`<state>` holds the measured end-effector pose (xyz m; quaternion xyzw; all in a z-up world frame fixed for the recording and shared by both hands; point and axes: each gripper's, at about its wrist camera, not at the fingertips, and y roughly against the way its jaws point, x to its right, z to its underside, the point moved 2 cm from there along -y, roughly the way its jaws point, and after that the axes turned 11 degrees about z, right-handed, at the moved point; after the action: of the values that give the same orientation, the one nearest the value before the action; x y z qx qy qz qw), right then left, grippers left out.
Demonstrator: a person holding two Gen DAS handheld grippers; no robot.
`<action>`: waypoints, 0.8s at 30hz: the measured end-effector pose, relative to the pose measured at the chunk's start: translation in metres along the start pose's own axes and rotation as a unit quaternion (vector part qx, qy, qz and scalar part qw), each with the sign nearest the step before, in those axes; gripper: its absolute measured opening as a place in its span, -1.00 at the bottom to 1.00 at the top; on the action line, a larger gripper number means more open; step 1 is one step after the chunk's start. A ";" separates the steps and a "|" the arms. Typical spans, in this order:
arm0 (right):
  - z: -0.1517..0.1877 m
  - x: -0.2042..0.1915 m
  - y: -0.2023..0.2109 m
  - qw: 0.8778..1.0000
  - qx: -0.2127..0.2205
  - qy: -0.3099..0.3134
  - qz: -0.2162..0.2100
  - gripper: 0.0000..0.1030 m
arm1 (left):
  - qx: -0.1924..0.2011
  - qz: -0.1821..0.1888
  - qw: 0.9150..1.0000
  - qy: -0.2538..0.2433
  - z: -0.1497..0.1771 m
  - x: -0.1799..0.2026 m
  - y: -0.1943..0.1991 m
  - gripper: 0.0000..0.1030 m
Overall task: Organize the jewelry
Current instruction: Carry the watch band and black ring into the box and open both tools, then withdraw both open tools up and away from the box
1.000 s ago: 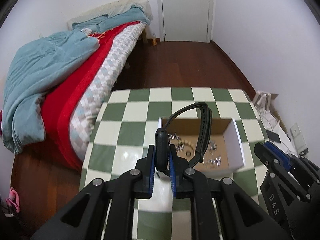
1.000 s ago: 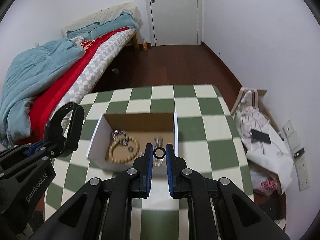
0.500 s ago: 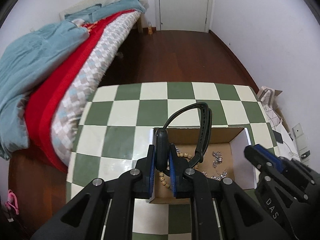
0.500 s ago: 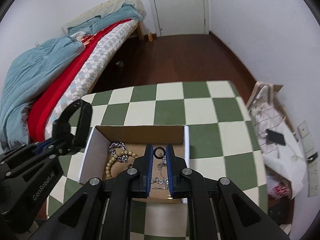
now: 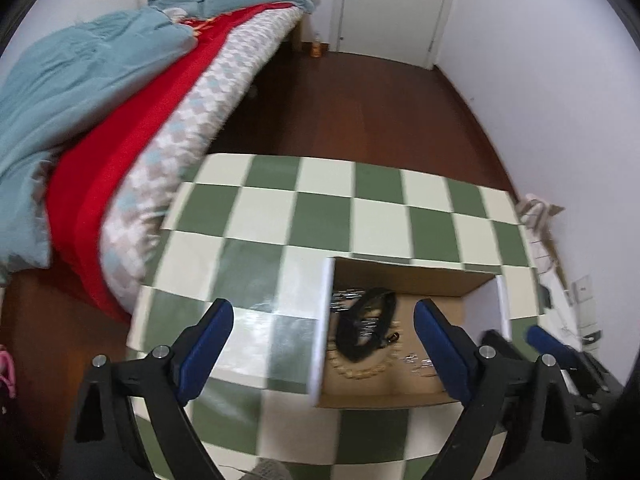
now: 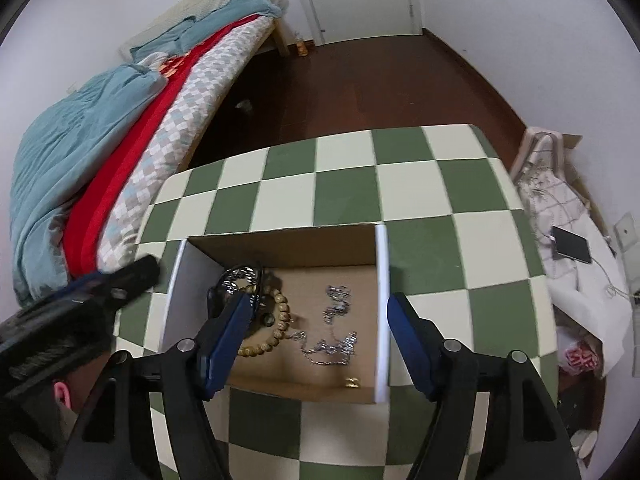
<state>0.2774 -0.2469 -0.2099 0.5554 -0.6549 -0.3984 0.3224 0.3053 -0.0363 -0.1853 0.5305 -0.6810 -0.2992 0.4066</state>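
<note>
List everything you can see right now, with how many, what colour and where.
Cardboard box: one, brown inside with white walls, on the table.
Watch band: one, black, in the box at its left side.
Bead bracelet: one, tan wood, in the box beside the band.
Chains: several, silver, tangled mid-box; count unclear.
Ring: one, gold, near front corner of the box.
Table: one, green and cream checks.
Bed: one, teal and red bedding, left of the table.
Door: one, white, far wall.
Phone: one, dark, on white cloth at right.
Left gripper: open, empty, above the box.
Right gripper: open, empty, above the box.
</note>
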 end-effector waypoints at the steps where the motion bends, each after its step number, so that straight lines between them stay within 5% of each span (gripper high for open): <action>1: 0.000 0.001 0.002 1.000 -0.001 -0.002 0.002 0.45 | -0.002 -0.014 1.000 -0.004 0.000 -0.003 0.002 0.95; 5: 0.004 0.004 0.008 0.999 -0.011 0.003 0.049 0.97 | 0.008 -0.055 0.998 -0.020 0.005 -0.011 0.012 1.00; 15: 0.023 0.009 0.024 0.994 -0.041 0.022 0.100 1.00 | -0.001 -0.076 0.997 -0.026 0.026 -0.014 0.037 1.00; 24: 0.032 0.015 0.079 0.994 -0.019 0.028 0.107 1.00 | 0.027 -0.065 0.997 -0.041 0.040 0.005 0.089 1.00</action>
<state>0.2093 -0.2516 -0.1559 0.4869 -0.6937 -0.3579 0.3920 0.2272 -0.0192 -0.1293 0.5718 -0.6689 -0.3282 0.3434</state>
